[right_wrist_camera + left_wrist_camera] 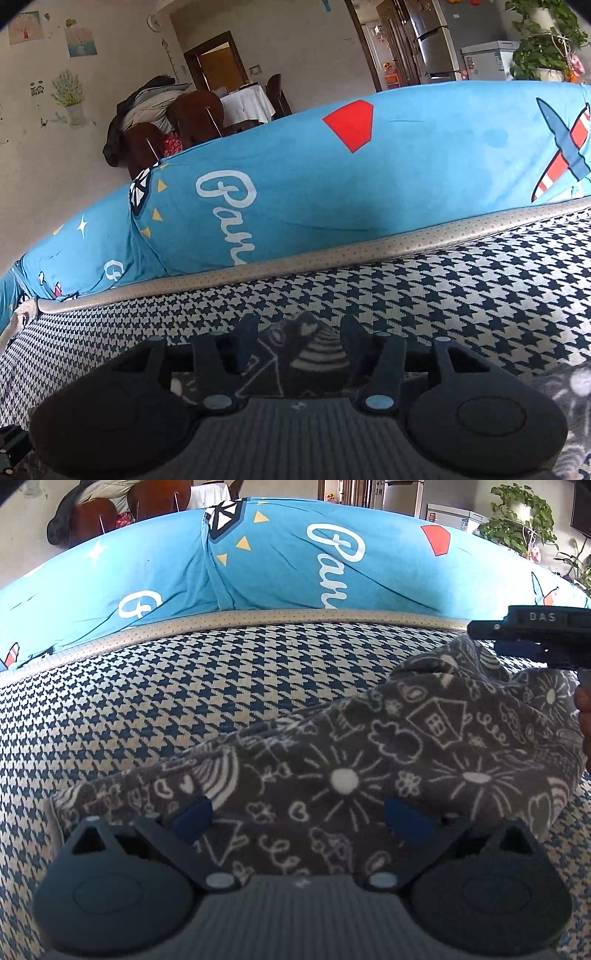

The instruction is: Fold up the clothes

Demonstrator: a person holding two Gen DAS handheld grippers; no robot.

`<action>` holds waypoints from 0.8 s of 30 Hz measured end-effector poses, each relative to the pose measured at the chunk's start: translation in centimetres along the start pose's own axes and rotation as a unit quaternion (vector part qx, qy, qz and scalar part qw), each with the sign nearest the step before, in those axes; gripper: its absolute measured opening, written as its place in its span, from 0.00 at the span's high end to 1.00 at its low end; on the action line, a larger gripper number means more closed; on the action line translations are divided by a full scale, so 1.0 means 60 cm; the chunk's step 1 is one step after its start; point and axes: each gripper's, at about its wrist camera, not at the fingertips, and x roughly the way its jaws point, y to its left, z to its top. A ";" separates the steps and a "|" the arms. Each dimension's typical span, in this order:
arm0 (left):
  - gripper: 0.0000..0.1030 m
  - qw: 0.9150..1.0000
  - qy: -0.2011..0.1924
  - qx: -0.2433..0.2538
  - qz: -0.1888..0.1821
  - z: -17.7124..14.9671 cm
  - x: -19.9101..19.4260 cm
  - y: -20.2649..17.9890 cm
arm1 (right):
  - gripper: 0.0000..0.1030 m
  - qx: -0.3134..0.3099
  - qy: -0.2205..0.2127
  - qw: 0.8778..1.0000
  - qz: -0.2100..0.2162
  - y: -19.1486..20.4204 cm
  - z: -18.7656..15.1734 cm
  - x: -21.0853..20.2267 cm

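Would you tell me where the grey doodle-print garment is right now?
In the left wrist view the grey garment lies on the houndstooth cushion, lower centre to right, before the blue cover.

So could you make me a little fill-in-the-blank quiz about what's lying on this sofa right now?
1. The grey garment is printed with white ____.
2. It lies on a seat cover with a ____ pattern.
3. The cushion behind the seat is mainly ____ in colour.
4. In the left wrist view, the left hand-held gripper has its jaws ____ over the garment.

Missing words: doodles; houndstooth; blue; open
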 end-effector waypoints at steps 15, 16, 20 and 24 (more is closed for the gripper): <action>0.00 1.000 0.007 -0.015 0.003 -0.002 0.001 0.004 | 0.96 -0.050 0.023 0.998 -0.007 0.050 -0.004 0.049; 0.00 1.000 0.007 -0.014 0.004 -0.003 0.001 0.004 | 0.96 -0.049 0.023 0.998 -0.008 0.054 -0.001 0.051; 0.00 1.000 0.008 -0.015 0.006 -0.002 0.001 0.005 | 0.96 -0.030 0.024 0.999 -0.022 0.050 0.013 0.053; 0.00 1.000 0.011 -0.024 0.005 -0.001 0.002 0.010 | 0.66 0.024 0.010 1.000 -0.018 0.012 0.026 0.035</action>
